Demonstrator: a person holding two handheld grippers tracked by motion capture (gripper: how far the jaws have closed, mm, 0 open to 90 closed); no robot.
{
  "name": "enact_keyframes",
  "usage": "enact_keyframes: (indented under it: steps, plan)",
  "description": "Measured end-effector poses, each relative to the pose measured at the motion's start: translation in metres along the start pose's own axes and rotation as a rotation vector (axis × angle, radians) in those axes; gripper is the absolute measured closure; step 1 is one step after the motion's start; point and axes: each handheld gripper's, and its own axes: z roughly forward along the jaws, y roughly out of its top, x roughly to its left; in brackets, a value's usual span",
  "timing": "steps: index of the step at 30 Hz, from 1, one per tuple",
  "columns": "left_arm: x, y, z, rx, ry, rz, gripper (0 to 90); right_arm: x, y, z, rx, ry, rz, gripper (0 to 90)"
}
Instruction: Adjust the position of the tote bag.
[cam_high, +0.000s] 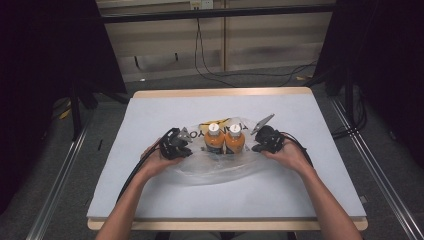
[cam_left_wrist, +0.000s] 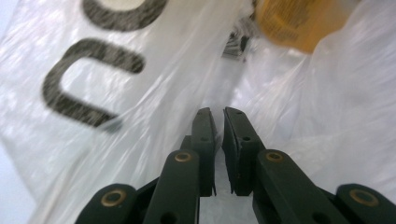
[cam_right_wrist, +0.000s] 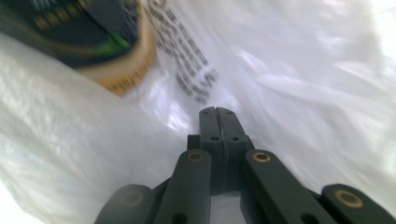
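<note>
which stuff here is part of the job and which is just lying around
In use:
- thin white plastic bag with black lettering
- two orange bottles with white caps in it
- left gripper and right gripper, at the bag's sides

Lying about:
- black cables on the floor beyond the table

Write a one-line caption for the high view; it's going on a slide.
Person's two grippers, left and right, pinch a clear plastic bag holding two orange bottles on a white table.

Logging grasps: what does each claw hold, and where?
Both pinch the plastic bag: left claw its left side film, right claw its right side.
</note>
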Motion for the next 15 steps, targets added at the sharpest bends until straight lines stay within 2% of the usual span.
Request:
enact_keyframes:
  steps: [1,4,6,8,10,12,13,15]
  plan:
    - [0.001,-0.001,-0.001,0.005,0.003,0.016,83.1,0.0,-0.001,-0.001,0.01,-0.014,0.003,90.0]
    - [0.001,-0.001,-0.002,0.02,0.007,0.021,83.3,0.001,-0.004,-0.004,0.032,-0.029,-0.001,90.0]
    - [-0.001,-0.001,-0.003,0.054,0.051,0.059,84.2,-0.001,-0.006,-0.005,0.033,-0.034,-0.006,90.0]
    - [-0.002,-0.002,-0.004,0.071,0.07,0.063,85.3,-0.001,-0.008,-0.007,0.048,-0.039,0.01,90.0]
    - [0.001,-0.005,-0.006,0.067,0.055,0.054,86.7,-0.004,-0.01,-0.009,0.048,-0.043,0.008,90.0]
    - [0.003,-0.009,-0.007,0.064,0.062,0.053,88.8,-0.006,-0.013,-0.01,0.053,-0.05,0.013,90.0]
    - [0.002,-0.011,-0.007,0.065,0.067,0.039,90.0,-0.007,-0.015,-0.011,0.051,-0.052,0.006,90.0]
    - [0.002,-0.013,-0.008,0.079,0.08,0.053,90.0,-0.008,-0.017,-0.013,0.058,-0.06,0.013,90.0]
